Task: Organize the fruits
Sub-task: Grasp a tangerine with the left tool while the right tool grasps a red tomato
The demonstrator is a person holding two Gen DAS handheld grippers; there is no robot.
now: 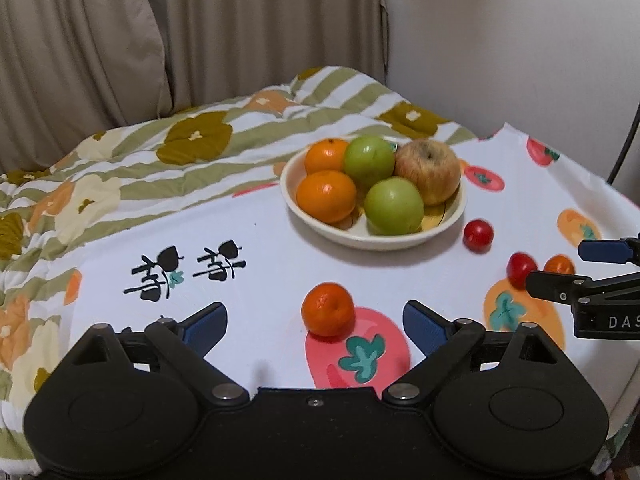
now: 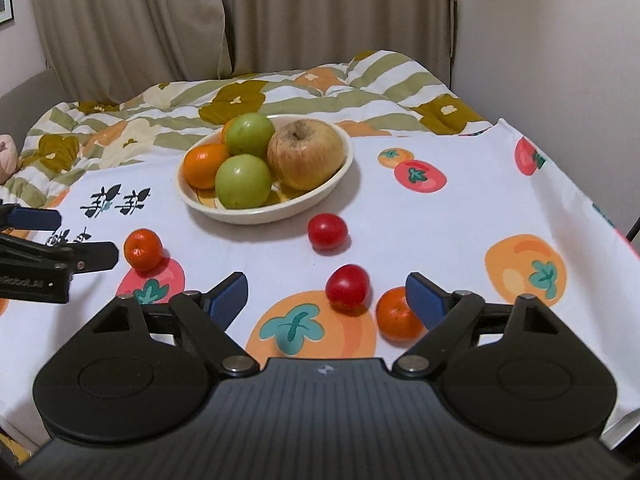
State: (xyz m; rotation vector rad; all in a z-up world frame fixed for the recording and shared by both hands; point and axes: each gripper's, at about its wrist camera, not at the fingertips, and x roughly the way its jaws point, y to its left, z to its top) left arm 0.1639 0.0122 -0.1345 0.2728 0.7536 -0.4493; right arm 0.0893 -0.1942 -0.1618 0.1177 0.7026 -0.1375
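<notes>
I'm holding my left gripper (image 1: 316,320) wide apart, the loose mandarin (image 1: 328,309) sitting dead ahead between its fingers, near the bowl (image 1: 372,240). My right gripper (image 2: 326,300), also spread, is facing tomatoes (image 2: 347,287) instead; left is nearer.

One cream bowl (image 2: 344,168) holds five pieces of fruit: two green apples (image 2: 242,182) (image 2: 250,134), one large yellow-red apple (image 2: 306,154) and two oranges (image 1: 326,196) (image 1: 326,156). Outside the bowl, on the printed cloth (image 2: 460,216), lie four more: two small mandarins (image 2: 143,250) (image 2: 396,314) and two red cherry tomatoes (image 2: 327,231) (image 2: 347,287). That makes nine pieces of fruit in all, three apples, four orange citrus and two tomatoes. Two pairs of tongs (image 1: 315,322) (image 2: 326,298) are in view.
</notes>
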